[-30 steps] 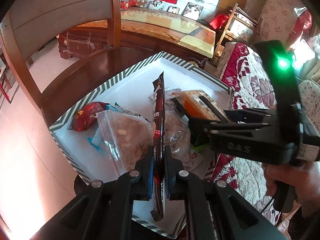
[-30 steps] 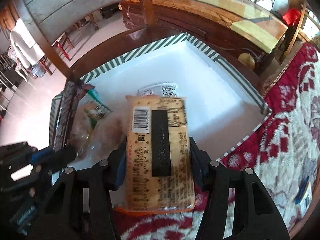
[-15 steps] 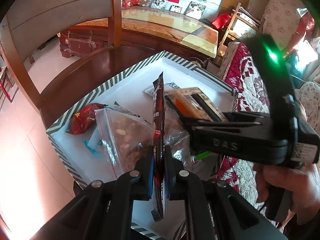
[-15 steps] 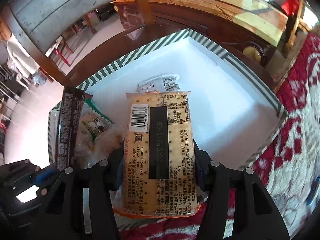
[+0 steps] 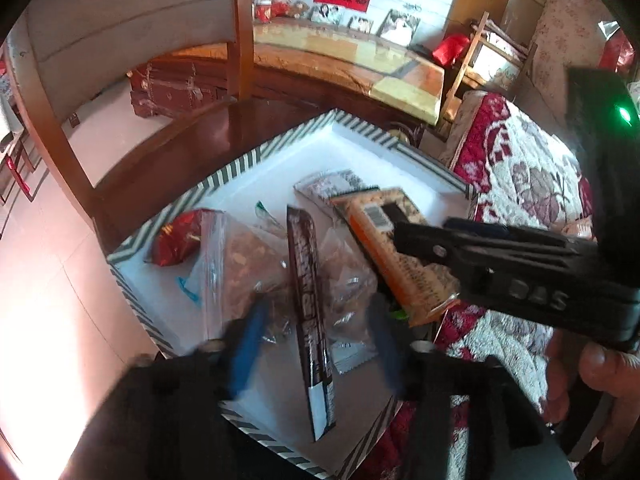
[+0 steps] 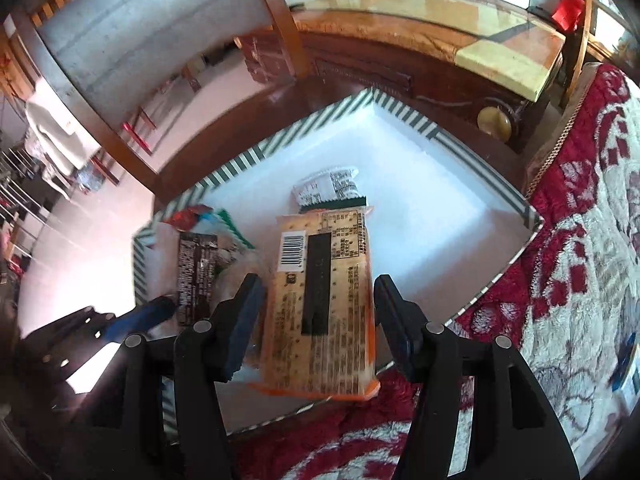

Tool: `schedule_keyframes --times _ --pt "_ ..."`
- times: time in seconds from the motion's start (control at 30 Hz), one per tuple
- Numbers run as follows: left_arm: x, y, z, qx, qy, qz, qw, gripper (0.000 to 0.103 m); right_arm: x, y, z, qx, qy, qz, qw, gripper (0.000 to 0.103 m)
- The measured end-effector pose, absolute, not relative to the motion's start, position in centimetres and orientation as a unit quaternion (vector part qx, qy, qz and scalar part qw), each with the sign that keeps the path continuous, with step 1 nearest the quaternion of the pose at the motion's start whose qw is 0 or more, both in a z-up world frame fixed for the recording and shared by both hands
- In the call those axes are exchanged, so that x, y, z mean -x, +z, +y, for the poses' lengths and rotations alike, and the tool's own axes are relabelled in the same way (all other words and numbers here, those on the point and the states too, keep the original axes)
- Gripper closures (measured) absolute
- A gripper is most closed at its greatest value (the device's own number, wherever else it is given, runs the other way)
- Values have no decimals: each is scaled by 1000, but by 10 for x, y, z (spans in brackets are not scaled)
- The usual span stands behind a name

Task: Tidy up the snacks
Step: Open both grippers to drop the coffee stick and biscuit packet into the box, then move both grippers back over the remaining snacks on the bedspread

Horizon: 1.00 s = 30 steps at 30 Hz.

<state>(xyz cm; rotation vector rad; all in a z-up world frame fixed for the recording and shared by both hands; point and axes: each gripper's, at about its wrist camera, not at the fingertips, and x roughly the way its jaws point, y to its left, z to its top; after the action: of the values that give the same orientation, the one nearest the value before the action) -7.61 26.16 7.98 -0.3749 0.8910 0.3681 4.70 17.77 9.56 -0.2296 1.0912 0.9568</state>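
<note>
the left gripper (image 5: 316,332), black with blue pads, is opening; the long dark brown snack packet (image 5: 310,312) lies between its jaws, but neither pad touches it. the packet rests on clear plastic bags of brown snacks (image 5: 244,264) in the white tray with the green-and-white striped rim (image 5: 236,168), which sits on a dark wooden chair seat (image 5: 192,148). the right gripper (image 6: 316,320) is opening too, and the flat orange-edged cracker pack (image 6: 320,300) sits between its jaws with a gap on each side, its near end overhanging the tray's rim above the red and white floral blanket (image 6: 580,280). a small red foil packet (image 5: 176,236) lies in the tray's left corner and a white printed sachet (image 6: 328,188) beyond the crackers.

this looks like the release step: both snacks appear set down in the tray. next, each gripper likely needs to draw back and up without dragging a packet; the overhanging cracker pack might tip out, so a nudge inward may be wise.
</note>
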Motion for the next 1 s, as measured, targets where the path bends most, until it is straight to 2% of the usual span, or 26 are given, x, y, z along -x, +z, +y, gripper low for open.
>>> schedule_keyframes --times 0.17,0.7,1.0 --pt "80 87 263 176 192 415 872 33 -45 104 153 95 422 491 756 45" --pt "93 91 262 161 220 416 867 32 -32 85 159 38 465 530 708 46" --pt "84 102 233 146 199 407 879 26 -17 107 96 61 425 479 765 46"
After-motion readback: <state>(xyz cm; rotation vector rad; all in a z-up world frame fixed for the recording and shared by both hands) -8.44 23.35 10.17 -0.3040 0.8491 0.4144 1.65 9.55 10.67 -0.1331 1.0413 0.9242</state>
